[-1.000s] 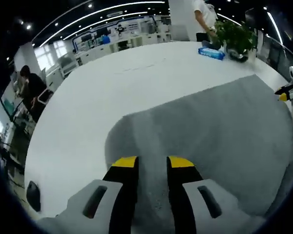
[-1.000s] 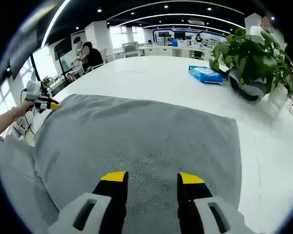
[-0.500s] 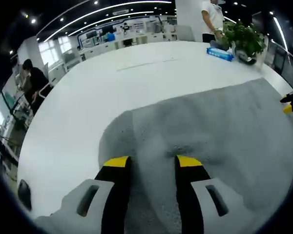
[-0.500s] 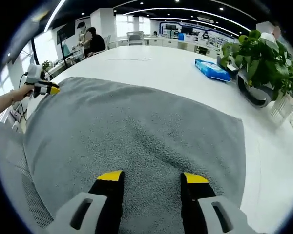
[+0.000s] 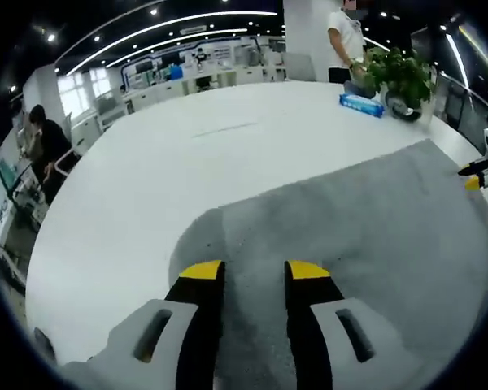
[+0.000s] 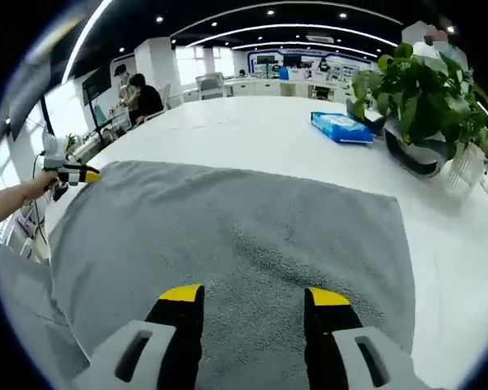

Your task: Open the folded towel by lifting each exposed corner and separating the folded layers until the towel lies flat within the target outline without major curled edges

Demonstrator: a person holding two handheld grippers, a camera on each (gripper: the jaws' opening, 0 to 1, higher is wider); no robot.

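Over the towel (image 6: pixel 244 244) both your grippers stand with jaws parted and nothing between them. Your right gripper (image 6: pixel 250 296) sits above the near edge, the grey pile showing in the gap; your left gripper (image 5: pixel 248 270) sits close to a rounded corner, where the white table (image 5: pixel 171 162) begins just past the cloth. From the right gripper view, your left gripper also appears at the towel's far left edge.

Spread across the table, the towel looks nearly flat. It's thick, nubby terry: soft, limp, likely to sag and drag, not slippery. Take it by a corner or hem, pinching only the top layer.

Beyond the towel's far side lie a blue packet (image 6: pixel 342 127) and a leafy plant (image 6: pixel 419 97) in a round pot.
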